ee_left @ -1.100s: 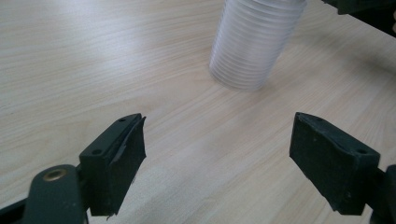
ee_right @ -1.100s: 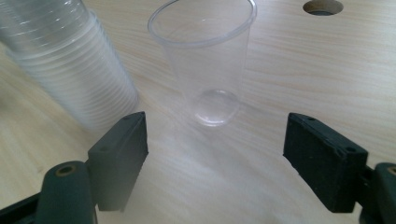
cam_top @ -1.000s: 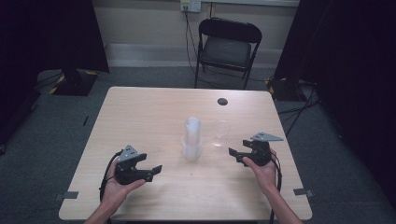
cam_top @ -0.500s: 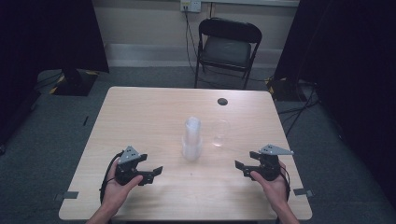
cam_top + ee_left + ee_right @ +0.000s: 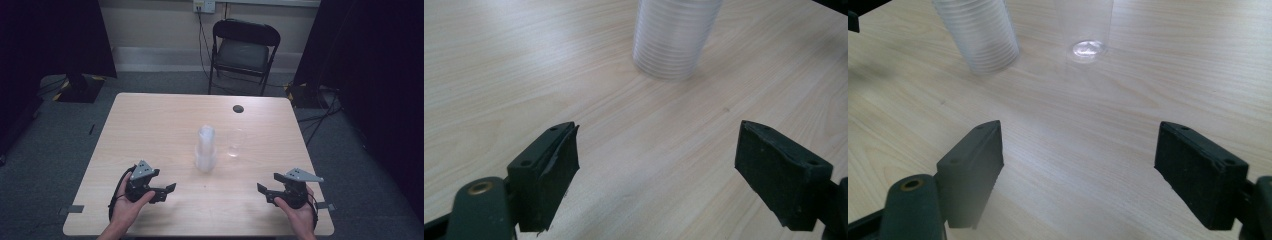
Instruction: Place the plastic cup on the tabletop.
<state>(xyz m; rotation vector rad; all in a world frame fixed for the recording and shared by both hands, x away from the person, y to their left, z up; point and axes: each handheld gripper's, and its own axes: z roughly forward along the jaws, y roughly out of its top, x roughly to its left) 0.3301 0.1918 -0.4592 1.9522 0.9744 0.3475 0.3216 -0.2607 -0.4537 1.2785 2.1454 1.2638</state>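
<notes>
High view: stack of clear cups (image 5: 205,148) stands upright near table centre; single clear cup (image 5: 235,143) just beside it at its 3 o'clock, apart from it, upright, mouth up. Small dark disc (image 5: 238,108) sits far off toward 12 o'clock near the back edge

Left gripper (image 5: 161,190) at 7 o'clock of the stack, jaws spread, nothing between them. Right gripper (image 5: 265,192) at 5 o'clock, well apart from both cups; its jaws have just been opening and stand wide with only bare table (image 5: 150,125) between them

Step in hand, as I judge it: hands parked near the front edge, the single cup set down. For another cup, steady the stack low with one gripper and pinch the top rim lightly with the other; thin plastic will crush or lift its neighbour if squeezed hard

Room: open wood all round the cups. Both hands sit close to the front edge at 6 o'clock, the right one also near the side edge; little slack to pull back. The lone cup tips easily on a sweep from 5 o'clock
</notes>
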